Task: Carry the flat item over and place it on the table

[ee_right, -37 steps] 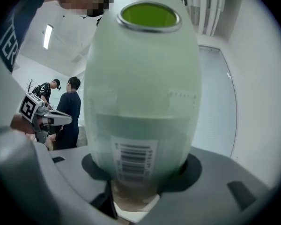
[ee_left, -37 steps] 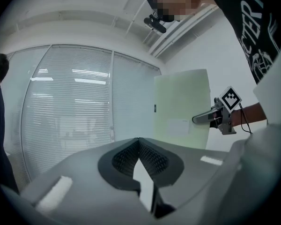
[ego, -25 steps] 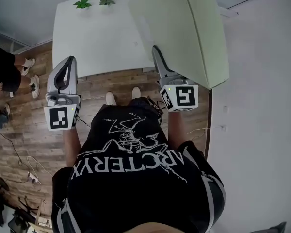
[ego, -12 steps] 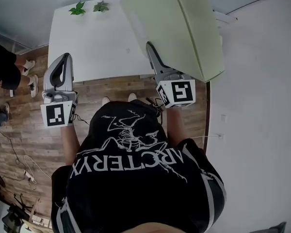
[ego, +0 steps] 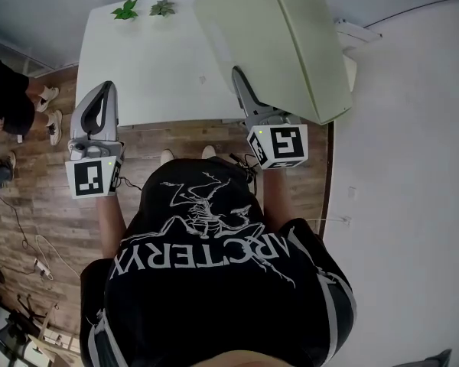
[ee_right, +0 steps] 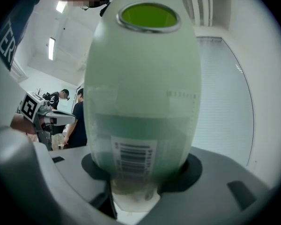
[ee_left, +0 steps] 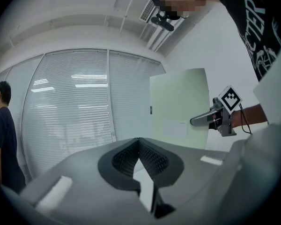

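right tool is clamping the lower edge of the pale green flat board | board is hanging tilted in the air over the right end of the white surface | left tool is hovering with jaws pressed together, empty

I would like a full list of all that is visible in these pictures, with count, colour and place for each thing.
board: one, pale green, held tilted over the table's right side
table: one, white, ahead of the person
plants: two, green, at the table's far edge
floor: brown wood, below the table
bystanders: two, dark clothes, standing off to the left
blinds: white, covering the window wall
T-shirt: one, black with white print, on the person
left gripper: grey, shut, empty, raised before the table
right gripper: grey, shut on the board's lower edge
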